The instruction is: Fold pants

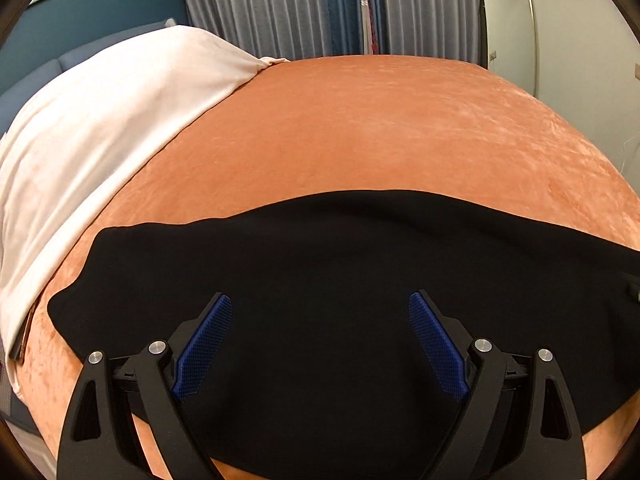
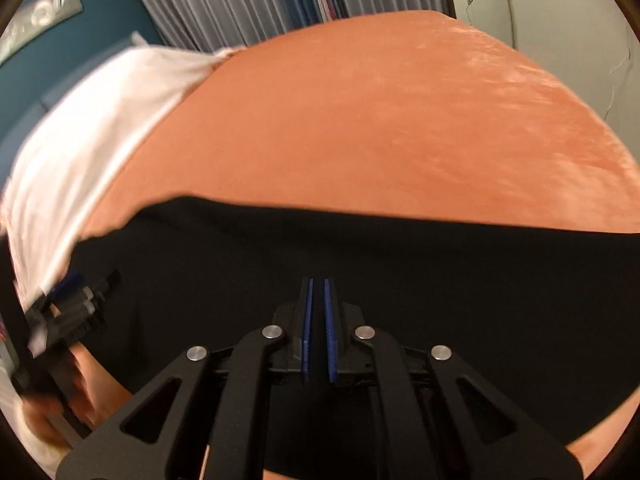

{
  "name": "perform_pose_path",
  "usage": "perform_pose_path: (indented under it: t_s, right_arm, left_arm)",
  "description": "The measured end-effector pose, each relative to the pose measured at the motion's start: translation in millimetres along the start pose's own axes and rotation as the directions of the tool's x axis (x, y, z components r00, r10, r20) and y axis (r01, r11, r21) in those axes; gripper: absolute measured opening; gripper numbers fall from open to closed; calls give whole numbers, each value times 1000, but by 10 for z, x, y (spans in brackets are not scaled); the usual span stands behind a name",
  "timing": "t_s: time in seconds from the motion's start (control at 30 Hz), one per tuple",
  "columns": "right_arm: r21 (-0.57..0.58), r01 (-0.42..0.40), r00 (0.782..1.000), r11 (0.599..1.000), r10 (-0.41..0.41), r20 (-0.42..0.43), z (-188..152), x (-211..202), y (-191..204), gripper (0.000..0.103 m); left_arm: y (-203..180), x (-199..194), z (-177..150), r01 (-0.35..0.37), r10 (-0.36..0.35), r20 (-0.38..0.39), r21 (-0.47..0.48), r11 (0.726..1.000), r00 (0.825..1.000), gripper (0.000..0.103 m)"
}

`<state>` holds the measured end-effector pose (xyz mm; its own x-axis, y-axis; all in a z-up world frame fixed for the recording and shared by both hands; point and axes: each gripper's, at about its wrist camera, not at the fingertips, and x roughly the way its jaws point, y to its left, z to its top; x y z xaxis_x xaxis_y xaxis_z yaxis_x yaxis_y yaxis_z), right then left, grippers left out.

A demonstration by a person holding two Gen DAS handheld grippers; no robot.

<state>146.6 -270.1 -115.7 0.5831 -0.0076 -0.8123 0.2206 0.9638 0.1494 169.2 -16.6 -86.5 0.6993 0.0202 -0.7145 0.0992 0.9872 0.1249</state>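
Black pants [image 1: 320, 264] lie spread in a broad, mostly flat band across the near part of a bed [image 1: 380, 128] covered in orange plush, with a white sheet [image 1: 100, 120] folded back at its left side. No crisp, finished fold shows from either camera; the cloth may be doubled over already, but the dark fabric hides its layers, so most of the folding appears still to come. The left claw [image 1: 320, 308] tilts down over the pants with its blue pads [image 1: 204, 344] set wide apart and nothing between them. The right claw [image 2: 317, 292], likewise angled down over the black cloth, has its pads drawn nearly together; whether a thin pinch of fabric sits between them cannot be told. At the left edge of the right view the other tool appears, blurred.
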Motion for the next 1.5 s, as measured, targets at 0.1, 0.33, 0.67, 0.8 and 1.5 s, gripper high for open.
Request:
perform_pose_path:
  t_s: [0.1, 0.33, 0.67, 0.8, 1.5]
  right_arm:
    - [105, -61, 998, 993, 59, 23, -135, -119, -264, 6]
    - [122, -81, 991, 989, 67, 119, -332, -24, -440, 8]
    - [263, -107, 960, 959, 31, 278, -302, -375, -719, 12]
    - [287, -88, 982, 954, 35, 188, -269, -195, -740, 10]
    - [480, 10, 958, 877, -146, 246, -343, -542, -1311, 14]
  left_arm:
    - [-182, 6, -1, -8, 8, -3, 24, 1000, 1000, 88]
    - [-571, 115, -61, -29, 31, -31, 78, 997, 999, 88]
    - [-867, 133, -44, -36, 38, -23, 92, 995, 999, 88]
    - [-854, 200, -81, -28, 30, -31, 49, 998, 999, 88]
    - [-755, 208, -113, 15, -15, -35, -10, 1000, 999, 88]
